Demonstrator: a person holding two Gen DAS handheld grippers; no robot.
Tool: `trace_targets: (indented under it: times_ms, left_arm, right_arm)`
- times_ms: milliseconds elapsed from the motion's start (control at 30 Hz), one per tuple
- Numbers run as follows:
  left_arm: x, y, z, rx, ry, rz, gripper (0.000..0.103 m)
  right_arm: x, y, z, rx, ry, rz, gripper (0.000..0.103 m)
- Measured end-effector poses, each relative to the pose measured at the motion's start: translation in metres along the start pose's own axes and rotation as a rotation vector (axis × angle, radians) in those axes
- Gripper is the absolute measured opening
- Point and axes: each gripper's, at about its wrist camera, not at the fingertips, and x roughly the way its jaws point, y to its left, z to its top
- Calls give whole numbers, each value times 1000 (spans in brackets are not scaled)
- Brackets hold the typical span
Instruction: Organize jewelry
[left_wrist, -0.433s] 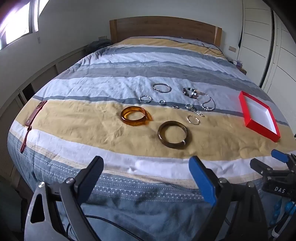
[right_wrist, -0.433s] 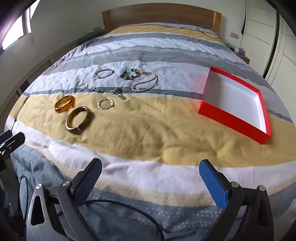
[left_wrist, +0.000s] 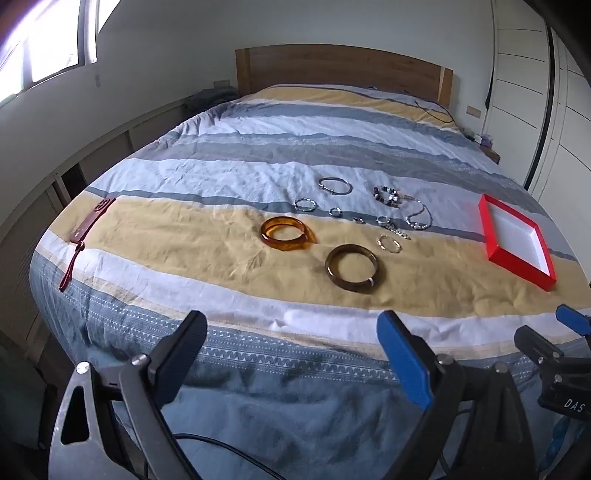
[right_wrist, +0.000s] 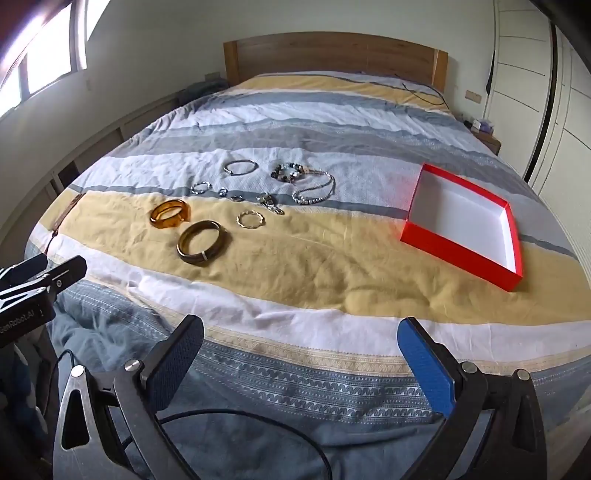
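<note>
Bedroom scene from 2 gripper-mounted cameras, both looking down the length of a bed covered in a striped quilt (right_wrist: 295, 266) of yellow, white, grey and blue bands

Left gripper (left_wrist: 291, 354) at the foot of the bed, fingers spread wide apart, nothing between them. Right gripper (right_wrist: 299, 358) likewise spread wide and empty, hovering over the quilt's near edge

Jewelry scattered across the middle of the quilt, none of it yet put away:
- translucent amber plastic bangle (left_wrist: 286, 233) on the yellow band
- dark olive-brown bangle with a small metal joint (left_wrist: 352, 267) just beside it, nearer the foot
- small twisted gold ring-shaped bracelet (right_wrist: 250, 219) a little to the right
- thin silver wire bangle (right_wrist: 240, 167) farther up, on the pale band
- dark beaded bracelet (right_wrist: 286, 171) and silver bead chain (right_wrist: 314, 192) lying close together
- several tiny silver rings, too small to tell apart

Shallow open red cardboard box with a white inside (right_wrist: 458, 254), empty, well apart from the jewelry on the right side of the bed

Likely first step: picking 1 piece and carrying it to the box. Best started with the olive-brown bangle, nearest and thickest. Worth coming down over 1 side of the rim rather than across the whole ring, closing gently since soft bedding gives way, and keeping clear of the amber bangle alongside
</note>
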Motion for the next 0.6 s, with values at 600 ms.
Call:
trace_targets:
  times_ms: [600]
  left_arm:
    - [-21,-7,3,59,-11,8,93]
  right_arm:
    - [-39,2,2,22,-81,-8,103]
